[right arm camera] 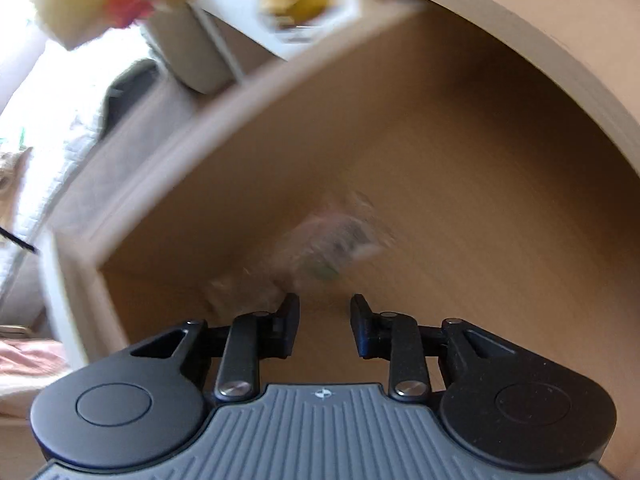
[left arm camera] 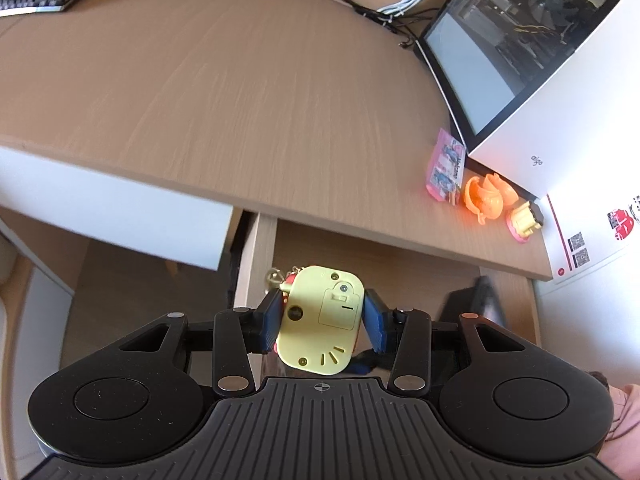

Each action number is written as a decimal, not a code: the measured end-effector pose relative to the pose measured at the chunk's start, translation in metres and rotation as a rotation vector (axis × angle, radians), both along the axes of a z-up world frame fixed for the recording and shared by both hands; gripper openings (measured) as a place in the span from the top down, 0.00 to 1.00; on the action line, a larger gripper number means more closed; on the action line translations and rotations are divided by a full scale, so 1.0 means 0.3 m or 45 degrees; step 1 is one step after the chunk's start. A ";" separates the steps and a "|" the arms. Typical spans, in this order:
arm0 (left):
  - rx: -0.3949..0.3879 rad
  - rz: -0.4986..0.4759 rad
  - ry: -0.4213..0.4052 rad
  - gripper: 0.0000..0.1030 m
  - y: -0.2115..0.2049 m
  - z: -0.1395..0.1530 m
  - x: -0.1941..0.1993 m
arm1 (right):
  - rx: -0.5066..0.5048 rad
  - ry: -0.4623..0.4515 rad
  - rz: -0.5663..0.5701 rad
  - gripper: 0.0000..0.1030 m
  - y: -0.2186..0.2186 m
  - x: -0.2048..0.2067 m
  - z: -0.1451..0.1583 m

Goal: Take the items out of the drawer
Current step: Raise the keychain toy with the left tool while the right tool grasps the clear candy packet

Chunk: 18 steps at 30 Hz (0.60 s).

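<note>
The left gripper (left arm camera: 323,322) pinches a yellow toy (left arm camera: 320,320) between its blue-padded fingers (left arm camera: 270,320), held above the open drawer (left arm camera: 256,256) just below the table (left arm camera: 224,92) edge. The toy's back faces the camera, a small chain hanging at its top. On the table, near a white computer case (left arm camera: 560,92), lie a pink packet (left arm camera: 445,166), an orange toy (left arm camera: 489,196) and a small yellow-and-pink toy (left arm camera: 524,220). The right gripper (right arm camera: 325,322) points down into the drawer (right arm camera: 460,160), its fingers slightly spread and holding nothing, just short of a blurred clear packet (right arm camera: 340,240) on the drawer floor.
</note>
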<state>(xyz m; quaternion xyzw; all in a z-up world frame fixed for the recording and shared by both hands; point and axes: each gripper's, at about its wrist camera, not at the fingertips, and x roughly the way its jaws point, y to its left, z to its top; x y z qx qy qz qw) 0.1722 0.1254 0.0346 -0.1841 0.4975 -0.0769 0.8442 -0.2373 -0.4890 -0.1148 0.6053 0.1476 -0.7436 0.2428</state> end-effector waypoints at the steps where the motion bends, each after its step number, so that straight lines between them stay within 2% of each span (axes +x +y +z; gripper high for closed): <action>1: -0.006 0.005 0.007 0.55 0.003 -0.007 -0.006 | 0.016 0.018 -0.008 0.75 0.020 0.008 0.002; 7: -0.029 0.034 0.028 0.55 0.028 -0.028 -0.043 | 0.091 0.037 -0.153 0.75 0.113 0.004 0.019; 11: -0.021 0.067 0.020 0.55 0.057 -0.014 -0.061 | -0.025 0.036 -0.141 0.74 0.085 -0.003 0.078; 14: -0.014 0.104 -0.001 0.55 0.084 0.012 -0.077 | -0.116 -0.018 -0.139 0.67 0.032 -0.038 0.102; 18: 0.014 0.146 -0.012 0.55 0.119 0.037 -0.095 | -0.139 -0.056 -0.109 0.65 -0.079 -0.075 0.069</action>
